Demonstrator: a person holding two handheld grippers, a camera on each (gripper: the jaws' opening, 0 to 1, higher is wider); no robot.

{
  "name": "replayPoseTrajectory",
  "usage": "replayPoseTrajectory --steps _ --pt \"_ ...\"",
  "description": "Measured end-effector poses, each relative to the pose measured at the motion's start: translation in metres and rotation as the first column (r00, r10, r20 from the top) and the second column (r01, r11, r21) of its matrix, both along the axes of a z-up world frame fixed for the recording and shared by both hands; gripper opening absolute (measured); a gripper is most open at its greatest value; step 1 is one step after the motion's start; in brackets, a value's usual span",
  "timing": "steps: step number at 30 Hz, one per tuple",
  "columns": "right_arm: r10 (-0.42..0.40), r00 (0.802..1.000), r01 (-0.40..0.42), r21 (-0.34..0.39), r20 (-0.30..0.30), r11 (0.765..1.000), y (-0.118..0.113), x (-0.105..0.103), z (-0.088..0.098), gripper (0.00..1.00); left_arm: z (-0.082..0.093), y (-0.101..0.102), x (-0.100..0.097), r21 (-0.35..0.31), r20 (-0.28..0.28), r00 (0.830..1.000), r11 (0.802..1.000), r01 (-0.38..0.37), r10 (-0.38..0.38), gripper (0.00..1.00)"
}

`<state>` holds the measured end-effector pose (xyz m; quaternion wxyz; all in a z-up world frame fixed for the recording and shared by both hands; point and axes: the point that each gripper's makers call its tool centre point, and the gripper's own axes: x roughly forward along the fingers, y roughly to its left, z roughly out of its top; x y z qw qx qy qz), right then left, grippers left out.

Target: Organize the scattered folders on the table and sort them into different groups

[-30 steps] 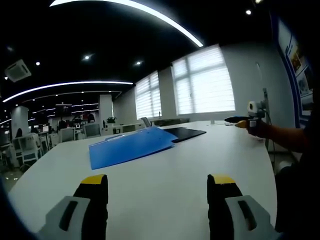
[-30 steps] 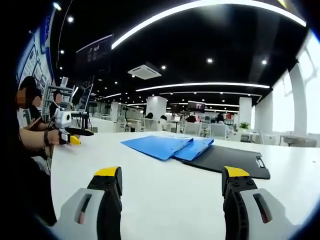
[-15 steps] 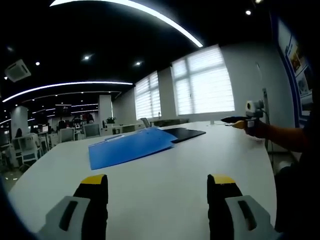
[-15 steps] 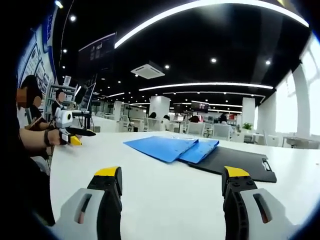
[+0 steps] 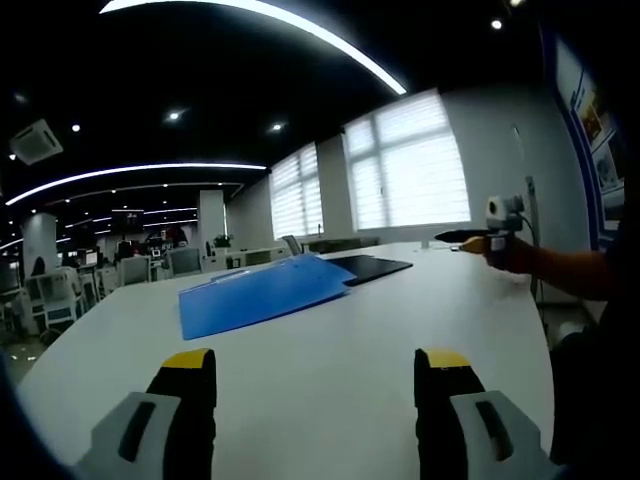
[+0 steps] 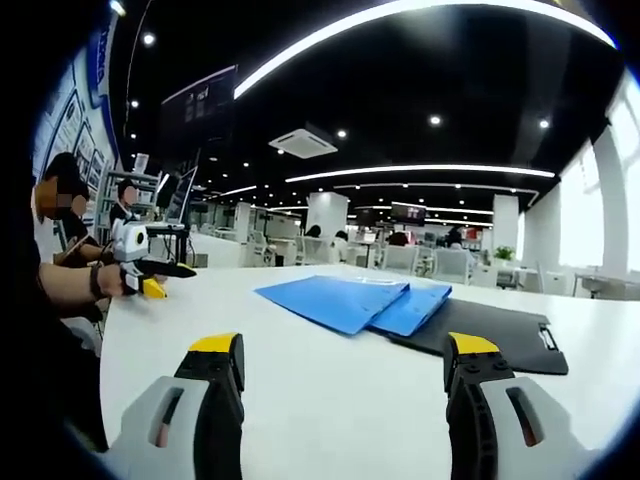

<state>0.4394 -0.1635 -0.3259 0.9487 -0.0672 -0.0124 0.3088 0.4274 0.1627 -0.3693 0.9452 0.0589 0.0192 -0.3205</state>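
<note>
Both grippers low over the white table [image 5: 330, 350], jaws pointing out across it, nothing between them. Left gripper [image 5: 314, 385] spread wide, yellow-tipped jaws hovering just above the near edge. Right gripper [image 6: 342, 375] likewise parted and empty.

In the left gripper view: right gripper off to the right, near the table's far right edge, held level in a hand [image 5: 508, 252] with forearm reaching in from the right; its jaws look narrow from this angle, can't judge the gap there.

In the right gripper view: left gripper at the left, near the table's left edge, held level in a hand [image 6: 112, 276], forearm coming in from the left.

Blue folders [image 6: 355, 303] mid-table, two overlapping, one partly on top of the other. Black clipboard [image 6: 480, 327] just beside them on the right, blue edge lying over its corner. Same stack in the left gripper view: blue in front, black behind toward the far edge.

Open-plan office behind, windows [image 5: 405, 165] along one wall.
</note>
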Motion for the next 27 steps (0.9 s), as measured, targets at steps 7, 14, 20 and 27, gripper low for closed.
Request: replayPoseTrajectory --steps 7,14,20,27 --pt "0.008 1.0 -0.008 -0.003 0.001 1.0 0.007 0.004 0.002 0.8 0.0 0.0 0.0 0.003 0.0 1.0 1.0 0.001 -0.001 0.82" --pt "0.02 1.0 -0.019 0.006 -0.003 1.0 0.015 0.01 0.003 0.8 0.0 0.0 0.0 0.003 0.001 1.0 1.0 0.002 -0.002 0.82" --pt "0.036 0.999 -0.035 0.033 -0.003 0.999 0.021 0.014 0.009 0.8 -0.001 0.0 0.0 0.004 0.0 1.0 1.0 0.003 -0.003 0.82" --pt "0.057 0.998 -0.056 0.048 -0.012 0.997 0.029 0.021 0.016 0.8 -0.001 0.0 0.001 0.005 -0.001 1.0 1.0 0.003 -0.003 0.82"
